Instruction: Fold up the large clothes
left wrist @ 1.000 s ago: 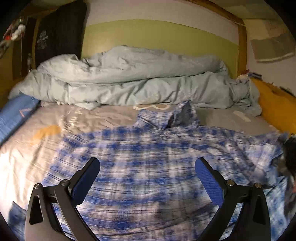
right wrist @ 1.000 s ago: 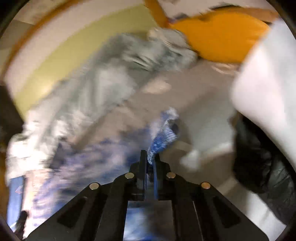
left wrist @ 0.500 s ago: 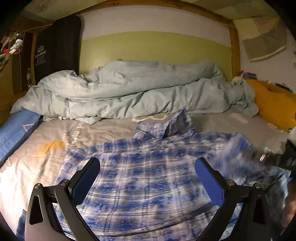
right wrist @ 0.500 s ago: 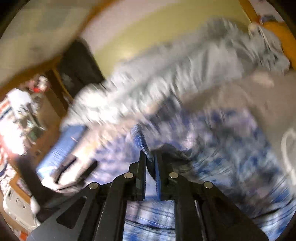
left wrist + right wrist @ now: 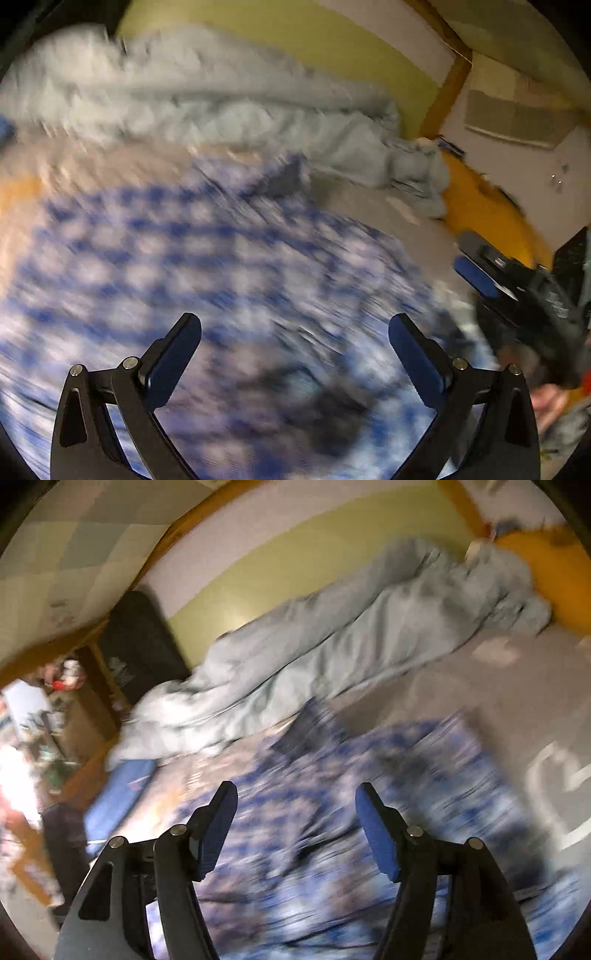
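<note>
- Left wrist view: the blue plaid shirt (image 5: 207,280) lies spread across the bed (image 5: 399,206), collar toward the rumpled pale-blue duvet (image 5: 229,107) along the headboard side. The picture is smeared, so fine creases cannot be read.
- The left tongs (image 5: 295,339) stand wide apart above the shirt's body with nothing between the pads; no cloth is pinched, and whether they brush the fabric cannot be told.
- At the right edge the right tongs (image 5: 480,280) show from the side, over the shirt's right margin, beside an orange pillow (image 5: 484,218).
- Right wrist view: the right tongs (image 5: 297,830) are opening; the pads are clear of each other and no cloth sits between them. The shirt (image 5: 369,794) lies below, its right side seeming already laid inward with a fairly straight edge.
- Judged step: letting go of a side panel just folded over. To do it well, lift clear straight up so the pads do not drag the layer back, then check the fold edge runs parallel to the shirt's centre line.
- The left tongs look best placed to take the opposite side next, pinching seam and hem together.
</note>
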The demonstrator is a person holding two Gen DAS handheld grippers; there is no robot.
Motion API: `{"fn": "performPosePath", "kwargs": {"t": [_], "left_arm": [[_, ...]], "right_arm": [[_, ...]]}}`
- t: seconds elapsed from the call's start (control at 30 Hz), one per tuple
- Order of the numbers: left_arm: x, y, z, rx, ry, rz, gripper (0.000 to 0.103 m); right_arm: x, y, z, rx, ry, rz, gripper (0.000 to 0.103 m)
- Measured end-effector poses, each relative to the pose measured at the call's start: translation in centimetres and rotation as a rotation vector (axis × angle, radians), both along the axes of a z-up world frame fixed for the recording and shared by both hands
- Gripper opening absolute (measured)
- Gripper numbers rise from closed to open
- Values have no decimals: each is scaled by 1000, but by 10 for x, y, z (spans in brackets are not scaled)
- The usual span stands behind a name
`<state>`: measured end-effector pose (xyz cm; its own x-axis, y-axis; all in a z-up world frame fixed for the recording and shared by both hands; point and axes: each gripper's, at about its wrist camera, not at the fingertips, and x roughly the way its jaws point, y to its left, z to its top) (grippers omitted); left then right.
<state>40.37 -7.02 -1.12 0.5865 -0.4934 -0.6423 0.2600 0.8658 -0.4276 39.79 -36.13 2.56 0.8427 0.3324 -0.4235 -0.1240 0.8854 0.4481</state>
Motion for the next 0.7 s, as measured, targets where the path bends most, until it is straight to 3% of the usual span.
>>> {"fn": "performPosePath", "kwargs": {"t": [0.13,0.27,0.33,0.4,0.47,0.53,0.6,0.7], "left_arm": [[-2,-30,-15,33,87,-82,84],[-3,-59,-35,81,181,-169,80],[-5,-64,-41,95,194,-160,80],[-6,-67,-43,108,174,-143,73],[-8,-70,-43,109,151,-155,26],[-10,-67,-41,100,121,-140,6],[-12,-60,-29,96,60,-109,4],[-22,-43,2,131,-101,-19,3]], "right_arm": [[-1,-5,3,-52,-12,-50,66],[2,-6,2,-62,5,-62,66],[2,-6,2,-78,7,-70,66],[1,-6,3,-86,3,-74,67],[3,-6,2,-86,4,-75,70],[3,-8,-1,-83,12,-84,71],[4,-11,-2,-75,20,-92,71],[4,-16,-2,-64,22,-113,71]]}}
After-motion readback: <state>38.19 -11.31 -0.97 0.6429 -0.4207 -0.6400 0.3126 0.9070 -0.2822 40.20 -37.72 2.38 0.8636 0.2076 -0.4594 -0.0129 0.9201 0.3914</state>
